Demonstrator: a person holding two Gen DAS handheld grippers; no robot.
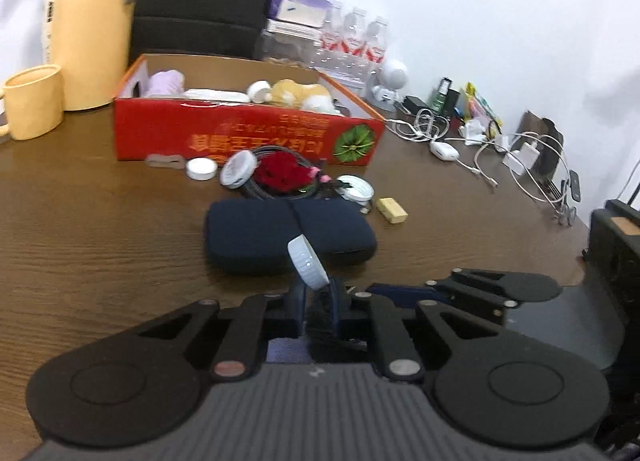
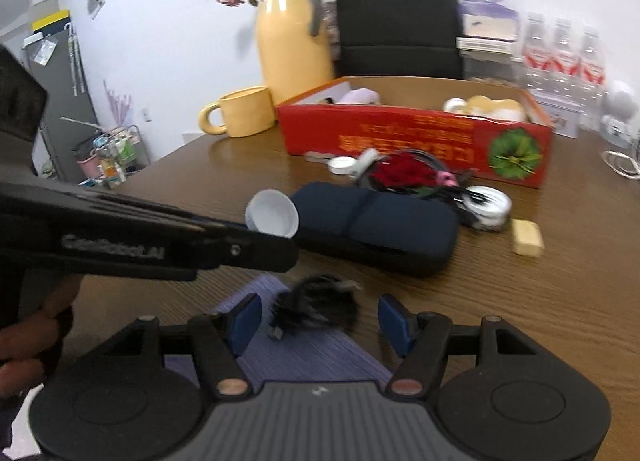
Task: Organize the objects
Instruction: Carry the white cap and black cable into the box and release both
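Note:
My left gripper is shut on a small white ribbed cup, held above the table; it also shows in the right wrist view at the left gripper's tip. My right gripper is open, its blue pads either side of a black furry item lying on a purple mat. A dark navy pouch lies ahead. The red cardboard box holds a plush toy and other items.
A red flower, black cable, white round lids and a yellow block lie before the box. A yellow jug and mug stand left. Cables and chargers are at the right; water bottles stand behind.

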